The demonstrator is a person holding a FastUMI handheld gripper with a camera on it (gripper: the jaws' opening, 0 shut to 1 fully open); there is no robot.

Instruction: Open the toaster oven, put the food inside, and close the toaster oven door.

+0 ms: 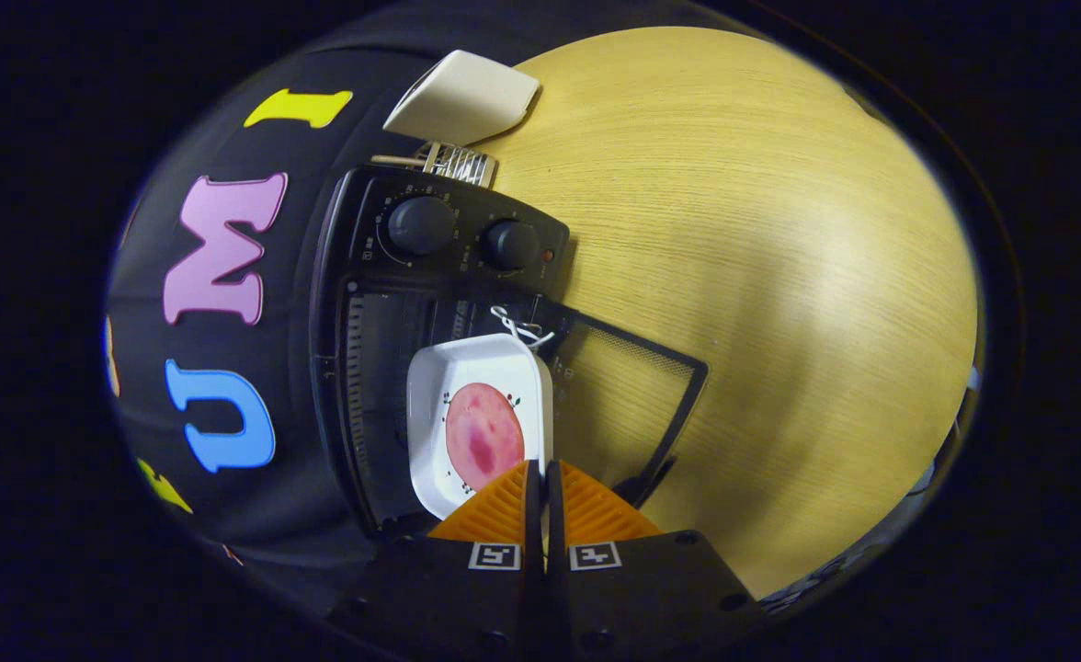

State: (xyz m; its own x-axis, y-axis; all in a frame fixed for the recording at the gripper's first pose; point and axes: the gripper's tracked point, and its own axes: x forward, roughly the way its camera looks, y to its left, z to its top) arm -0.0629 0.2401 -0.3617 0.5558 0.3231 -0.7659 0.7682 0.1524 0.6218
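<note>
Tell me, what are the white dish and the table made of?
The dish, pinched at its rim by the gripper, looks like glossy white ceramic or maybe plastic, being smooth with light glints. The table looks like pale wood or wood-look laminate, showing fine grain lines.

The black toaster oven [439,303] stands on the wooden surface [761,276] with its glass door [628,405] swung open — two round knobs on its control panel. A white square dish [435,405] holding a pink round slice of food [483,435] sits partly inside the oven's opening.
</note>
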